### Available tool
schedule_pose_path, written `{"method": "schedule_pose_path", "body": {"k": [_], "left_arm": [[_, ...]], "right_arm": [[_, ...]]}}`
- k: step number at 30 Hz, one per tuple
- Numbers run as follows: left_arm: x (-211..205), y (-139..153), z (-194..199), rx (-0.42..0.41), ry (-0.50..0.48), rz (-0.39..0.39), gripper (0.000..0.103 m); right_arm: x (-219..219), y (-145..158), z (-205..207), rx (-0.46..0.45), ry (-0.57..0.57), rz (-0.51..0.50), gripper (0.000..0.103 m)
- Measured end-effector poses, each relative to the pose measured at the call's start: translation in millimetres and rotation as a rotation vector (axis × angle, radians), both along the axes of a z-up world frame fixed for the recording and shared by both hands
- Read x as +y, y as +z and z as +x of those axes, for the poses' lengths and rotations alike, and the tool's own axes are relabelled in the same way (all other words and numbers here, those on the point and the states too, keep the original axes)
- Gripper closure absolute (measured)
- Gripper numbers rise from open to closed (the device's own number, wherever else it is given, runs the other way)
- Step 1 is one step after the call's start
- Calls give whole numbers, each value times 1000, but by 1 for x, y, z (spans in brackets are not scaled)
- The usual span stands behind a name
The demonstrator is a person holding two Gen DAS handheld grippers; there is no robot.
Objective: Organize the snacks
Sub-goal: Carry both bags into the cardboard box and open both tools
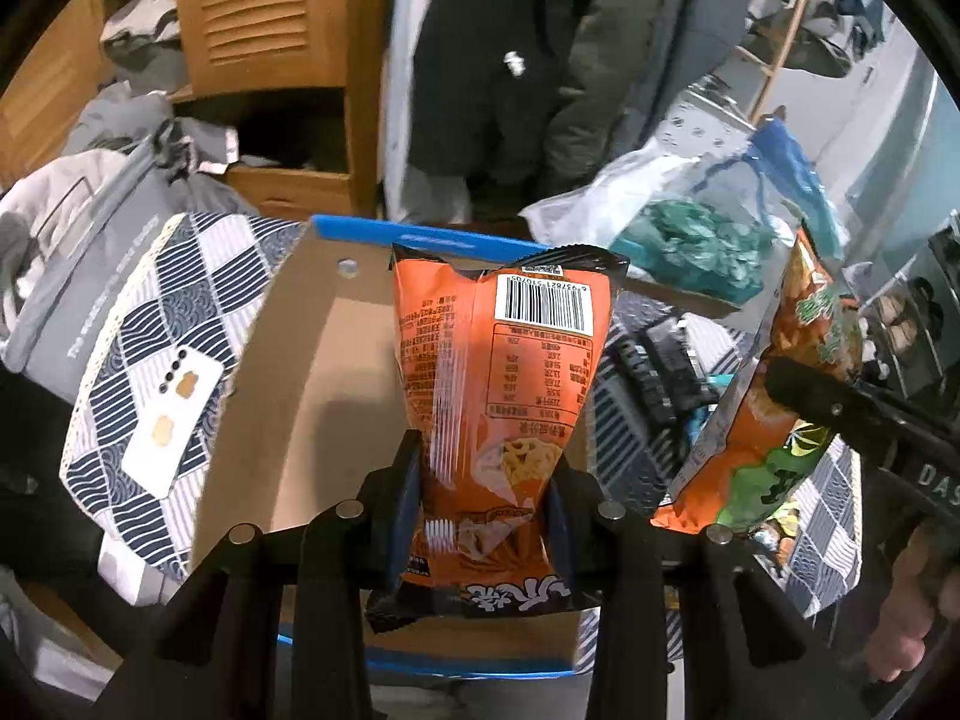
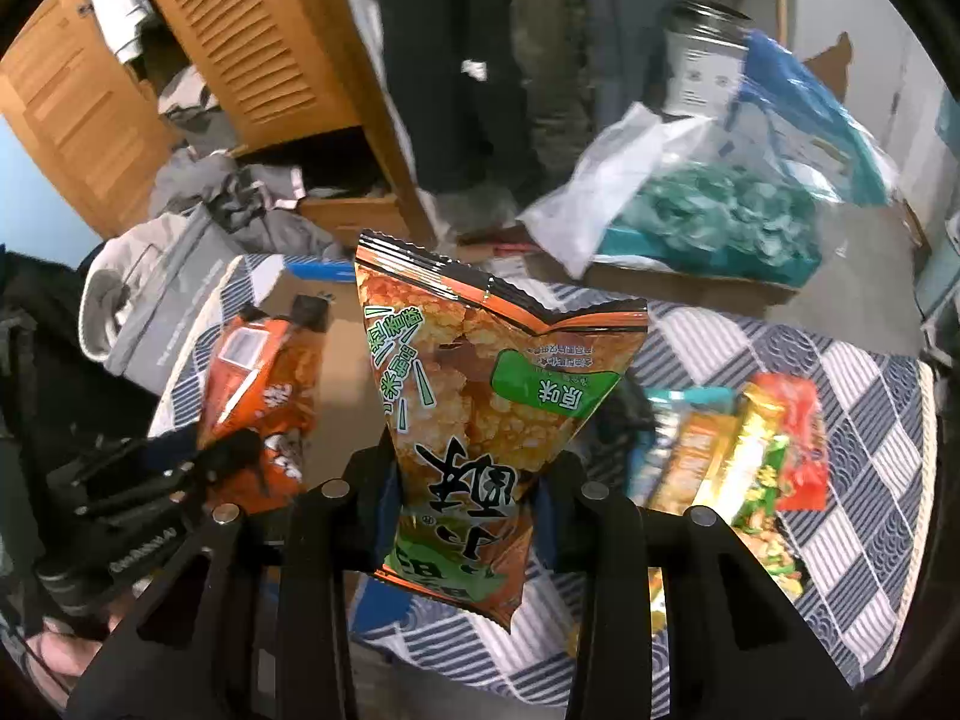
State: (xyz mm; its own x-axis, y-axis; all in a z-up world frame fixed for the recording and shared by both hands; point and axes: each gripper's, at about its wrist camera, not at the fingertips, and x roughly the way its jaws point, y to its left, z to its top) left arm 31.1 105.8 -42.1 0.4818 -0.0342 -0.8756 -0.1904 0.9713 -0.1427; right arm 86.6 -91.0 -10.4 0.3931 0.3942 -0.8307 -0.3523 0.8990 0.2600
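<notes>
The orange bag [image 1: 498, 396] is being pinched low by the left gripper [image 1: 489, 480], the green-labelled bag [image 2: 480, 396] by the right gripper [image 2: 465, 480]; both jaws are clenched. With such grips, either could be dropped short of the cardboard box [image 1: 312, 396] at 9 o'clock.

Barcode with digits 6937821510705 printed upside down on the back of the orange bag [image 1: 498, 372], above a nutrition table too small to read. Large Chinese characters along that bag's black bottom edge, partly cut off. Green label reading 原味, inverted, on the rice-cracker bag [image 2: 480, 396], with big black characters lower down, partly hidden. Letters "DAS" on the black right gripper body [image 1: 936, 474].
</notes>
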Motion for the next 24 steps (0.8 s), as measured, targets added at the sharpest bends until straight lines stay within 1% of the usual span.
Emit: {"method": "schedule_pose_path", "body": {"k": [4,8,16,24], "left_arm": [[16,-14,-2,31,32,15,66],[26,-24,-3,55,42,23,66],[55,-43,-5,102,103,40,66],[67,-47,-10,112,126,40,66]], "right_arm": [[21,-3,1,15,31,8,68],[42,-7,2,35,59,13,68],[88,-23,2,76,119,0,68],[119,-50,2,123,162,-56,68]]}}
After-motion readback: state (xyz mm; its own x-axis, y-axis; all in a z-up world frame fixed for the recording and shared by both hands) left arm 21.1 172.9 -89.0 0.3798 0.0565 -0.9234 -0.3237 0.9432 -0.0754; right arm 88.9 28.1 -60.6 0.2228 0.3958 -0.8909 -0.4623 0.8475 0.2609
